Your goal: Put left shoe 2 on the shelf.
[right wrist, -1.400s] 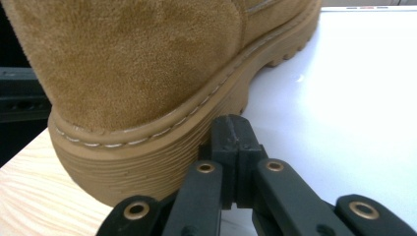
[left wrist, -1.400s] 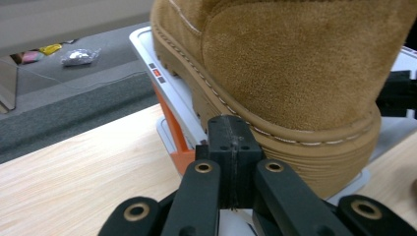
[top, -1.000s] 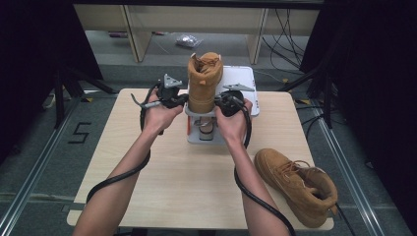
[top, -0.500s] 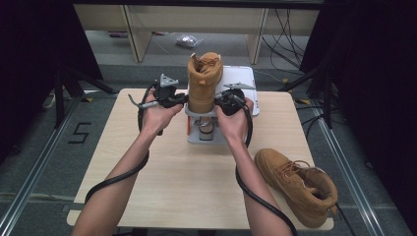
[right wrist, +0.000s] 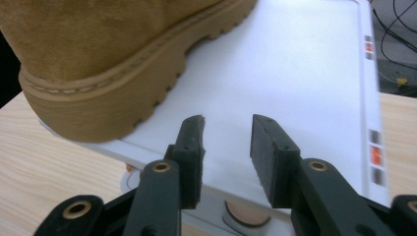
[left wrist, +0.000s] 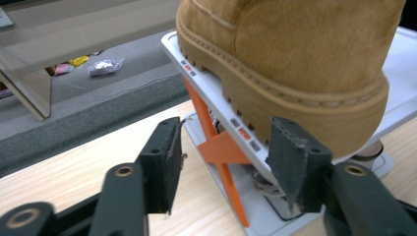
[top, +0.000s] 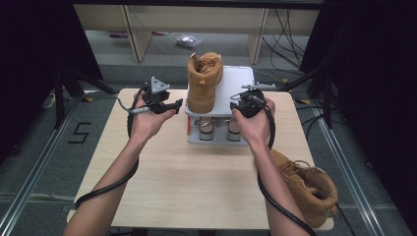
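A tan suede boot [top: 204, 82] stands on the tilted white plate [top: 237, 81] of a grey stand at the far middle of the table. My left gripper [top: 177, 103] is just left of the boot, and its jaws have just been opening. In the left gripper view the left gripper [left wrist: 223, 132] is open with the boot's sole [left wrist: 295, 98] and the stand's orange brace [left wrist: 219, 150] beyond it, nothing pressed. My right gripper [top: 238, 102] is at the plate's right front. Its jaws have just been opening too; the right gripper [right wrist: 227, 123] stands open before the plate [right wrist: 295, 73], beside the boot [right wrist: 98, 59].
A second tan boot [top: 307, 187] lies on its side at the table's near right corner. The wooden table [top: 196, 177] is bare in front of the stand. Black cables trail from both grippers along the forearms. Shelving and cables lie on the floor beyond.
Both grippers have drawn away from the boot's sides, the left one leftward and the right one rightward. The boot stays on the plate.
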{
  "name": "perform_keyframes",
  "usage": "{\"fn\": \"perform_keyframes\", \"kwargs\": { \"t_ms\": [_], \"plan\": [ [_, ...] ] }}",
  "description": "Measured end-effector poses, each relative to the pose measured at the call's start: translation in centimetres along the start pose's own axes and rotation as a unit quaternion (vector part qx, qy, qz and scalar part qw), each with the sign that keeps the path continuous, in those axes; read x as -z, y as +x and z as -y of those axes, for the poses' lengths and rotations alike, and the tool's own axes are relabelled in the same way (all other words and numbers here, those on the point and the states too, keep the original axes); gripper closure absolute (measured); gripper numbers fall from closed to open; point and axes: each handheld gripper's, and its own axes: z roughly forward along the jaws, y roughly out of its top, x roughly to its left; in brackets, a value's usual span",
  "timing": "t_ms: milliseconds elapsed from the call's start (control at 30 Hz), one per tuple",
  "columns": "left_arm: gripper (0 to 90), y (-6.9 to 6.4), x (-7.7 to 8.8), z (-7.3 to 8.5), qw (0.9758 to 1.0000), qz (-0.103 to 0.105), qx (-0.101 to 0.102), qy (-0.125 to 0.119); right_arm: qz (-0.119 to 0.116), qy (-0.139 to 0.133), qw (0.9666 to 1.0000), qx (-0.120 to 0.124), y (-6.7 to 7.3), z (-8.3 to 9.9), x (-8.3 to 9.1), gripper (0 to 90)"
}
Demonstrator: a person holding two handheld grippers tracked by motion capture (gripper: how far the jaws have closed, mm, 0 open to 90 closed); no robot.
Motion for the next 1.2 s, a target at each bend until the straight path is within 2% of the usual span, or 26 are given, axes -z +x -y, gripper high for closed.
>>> {"fn": "perform_keyframes", "kwargs": {
  "t_ms": [100, 233, 333, 367, 467, 500, 533, 600, 633, 733, 867, 900, 933, 967, 1000, 1033, 1067, 1100, 1133, 1167, 1200],
  "plan": [
    [41.7, 0.2, 0.3, 0.5, 0.9999, -0.005, -0.006, 0.008, -0.002, 0.006, 0.9999, -0.011, -0.8, 0.3, 1.0, 63.4],
    [40.2, 0.2, 0.3, 1.1, 0.9998, -0.008, -0.003, 0.016, -0.007, 0.015, 0.9997, -0.016, -1.6, 0.7, 2.1, 61.1],
    [39.7, 0.1, 0.5, 1.6, 0.9995, -0.006, -0.016, 0.027, -0.004, 0.029, 0.9995, -0.008, -2.1, 1.1, 2.7, 59.7],
    [39.6, 0.0, 0.6, 1.7, 0.9996, -0.005, -0.014, 0.026, -0.004, 0.035, 0.9994, -0.006, -2.4, 1.4, 2.9, 59.4],
    [39.1, 0.0, 0.8, 2.2, 0.9989, -0.001, -0.022, 0.041, -0.002, 0.048, 0.9988, -0.009, -3.3, 2.0, 3.6, 58.5],
    [38.9, -0.1, 0.8, 2.4, 0.999, -0.002, -0.02, 0.04, 0.002, 0.055, 0.9983, -0.016, -3.5, 2.2, 3.9, 58.5],
    [38.8, -0.1, 0.9, 2.5, 0.9986, -0.003, -0.025, 0.047, 0.001, 0.057, 0.9984, -0.004, -4.0, 2.4, 4.1, 58.2],
    [38.5, -0.1, 1.0, 2.8, 0.9985, 0.003, -0.026, 0.049, 0.005, 0.073, 0.9972, -0.017, -4.4, 2.8, 4.7, 58.1],
    [38.4, -0.1, 1.1, 2.9, 0.9984, -0.002, -0.028, 0.049, 0.0, 0.077, 0.997, -0.006, -4.9, 3.0, 4.9, 58.1],
    [38.2, -0.1, 1.3, 3.1, 0.9983, 0.002, -0.029, 0.051, 0.005, 0.092, 0.9957, -0.011, -5.5, 3.4, 5.4, 58.1],
    [37.9, -0.1, 1.7, 3.3, 0.9983, -0.002, -0.032, 0.049, 0.016, 0.12, 0.9926, -0.013, -6.5, 4.0, 6.0, 58.0],
    [37.9, -0.1, 1.7, 3.4, 0.9983, 0.003, -0.03, 0.049, 0.01, 0.129, 0.9915, -0.004, -7.0, 4.2, 6.1, 58.0],
    [37.9, 0.0, 1.9, 3.4, 0.9982, -0.002, -0.032, 0.052, 0.015, 0.136, 0.9906, 0.008, -7.5, 4.4, 6.2, 58.0],
    [37.8, 0.0, 1.9, 3.6, 0.9981, -0.001, -0.031, 0.053, 0.014, 0.146, 0.9892, -0.007, -7.5, 4.7, 6.3, 58.0],
    [37.7, 0.1, 1.8, 3.7, 0.9981, 0.004, -0.028, 0.054, 0.018, 0.151, 0.9884, -0.002, -8.0, 5.0, 6.2, 58.0],
    [37.6, 0.2, 1.8, 3.9, 0.9978, -0.002, -0.029, 0.06, 0.025, 0.164, 0.9857, -0.028, -7.8, 5.2, 6.4, 58.0],
    [37.5, 0.3, 1.7, 4.0, 0.9977, 0.003, -0.029, 0.062, 0.023, 0.166, 0.9857, -0.013, -8.4, 5.4, 6.4, 58.0],
    [37.5, 0.4, 1.8, 4.2, 0.9973, -0.003, -0.032, 0.067, 0.023, 0.17, 0.9851, -0.009, -8.8, 5.7, 6.4, 58.0],
    [37.4, 0.4, 1.8, 4.3, 0.9973, -0.003, -0.028, 0.068, 0.024, 0.177, 0.9837, -0.017, -9.1, 6.0, 6.5, 58.0],
    [37.3, 0.4, 1.8, 4.4, 0.9973, 0.003, -0.025, 0.069, 0.025, 0.182, 0.9829, -0.012, -9.3, 6.2, 6.7, 58.0],
    [37.3, 0.5, 1.8, 4.4, 0.9972, 0.0, -0.025, 0.07, 0.035, 0.198, 0.9785, -0.047, -9.1, 6.4, 6.8, 58.0]
  ]
}}
